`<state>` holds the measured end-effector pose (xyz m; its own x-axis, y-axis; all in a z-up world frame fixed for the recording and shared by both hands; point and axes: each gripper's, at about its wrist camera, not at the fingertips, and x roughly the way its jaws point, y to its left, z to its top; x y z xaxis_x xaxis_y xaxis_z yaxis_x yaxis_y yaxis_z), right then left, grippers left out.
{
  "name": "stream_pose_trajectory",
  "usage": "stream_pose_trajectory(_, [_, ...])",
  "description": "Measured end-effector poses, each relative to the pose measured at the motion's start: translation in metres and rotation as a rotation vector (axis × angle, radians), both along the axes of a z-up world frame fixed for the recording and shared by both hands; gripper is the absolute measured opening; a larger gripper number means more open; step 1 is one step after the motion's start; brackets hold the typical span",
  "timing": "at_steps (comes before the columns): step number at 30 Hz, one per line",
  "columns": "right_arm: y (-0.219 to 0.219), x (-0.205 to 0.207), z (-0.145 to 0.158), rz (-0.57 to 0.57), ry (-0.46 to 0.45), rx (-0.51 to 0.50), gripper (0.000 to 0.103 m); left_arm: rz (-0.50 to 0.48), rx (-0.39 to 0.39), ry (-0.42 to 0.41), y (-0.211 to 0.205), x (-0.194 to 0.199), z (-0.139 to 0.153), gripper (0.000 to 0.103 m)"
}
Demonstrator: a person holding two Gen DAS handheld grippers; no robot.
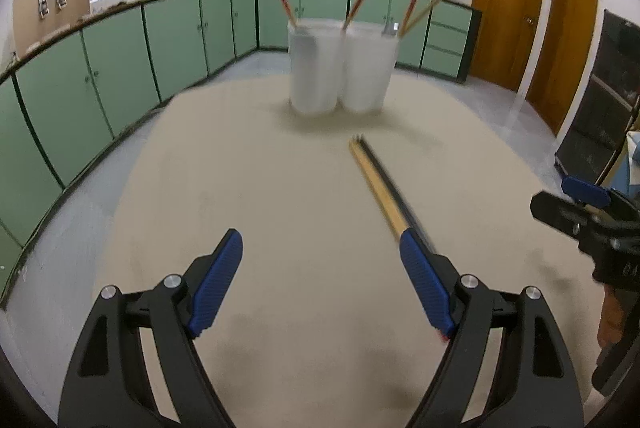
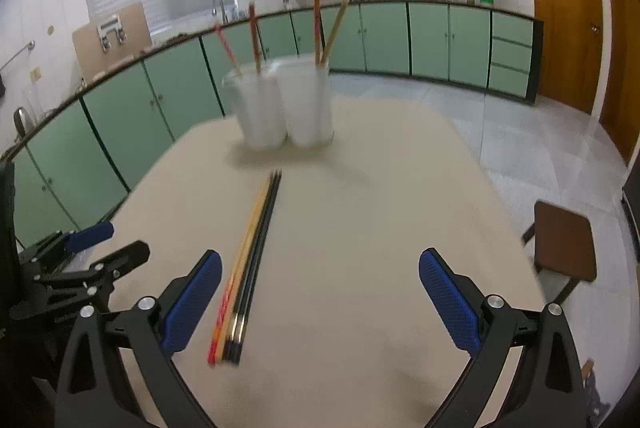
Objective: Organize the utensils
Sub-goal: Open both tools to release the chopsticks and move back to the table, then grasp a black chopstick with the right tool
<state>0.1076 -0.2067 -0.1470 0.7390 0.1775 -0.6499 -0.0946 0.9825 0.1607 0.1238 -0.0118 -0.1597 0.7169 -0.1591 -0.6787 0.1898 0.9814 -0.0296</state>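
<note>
Both tools are wide open and hold nothing: the left tool (image 1: pixel 320 284) and the right tool (image 2: pixel 320 298) hang over a beige tabletop (image 2: pixel 360 228). A bundle of loose chopsticks (image 2: pixel 250 256) lies flat between them, near two white cups (image 2: pixel 286 104) that hold upright chopsticks. Best to lower over one chopstick's near end, pinch it alone, then lift.
</note>
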Motion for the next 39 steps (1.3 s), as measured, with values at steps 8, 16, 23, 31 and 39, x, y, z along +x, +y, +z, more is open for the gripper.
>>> stream_pose_trajectory(8, [0.024, -0.020, -0.034, 0.051, 0.077, -0.049, 0.091, 0.039, 0.029, 0.075, 0.012, -0.013, -0.030, 0.079])
stream_pose_trajectory(16, [0.050, -0.021, -0.044, 0.116, 0.102, -0.108, 0.072, 0.066, 0.026, 0.103, 0.023, -0.016, -0.035, 0.079])
stream_pose_trajectory(23, [0.048, -0.017, -0.048, 0.105, 0.121, -0.111, 0.069, 0.058, 0.025, 0.101, 0.019, -0.016, -0.032, 0.080])
stream_pose_trajectory(31, [0.027, -0.017, -0.046, 0.051, 0.120, -0.104, 0.066, 0.049, 0.026, 0.104, 0.015, -0.017, -0.033, 0.080])
stream_pose_trajectory(39, [0.045, -0.013, -0.050, 0.126, 0.121, -0.089, 0.031, 0.037, 0.036, 0.104, 0.010, -0.018, -0.032, 0.080])
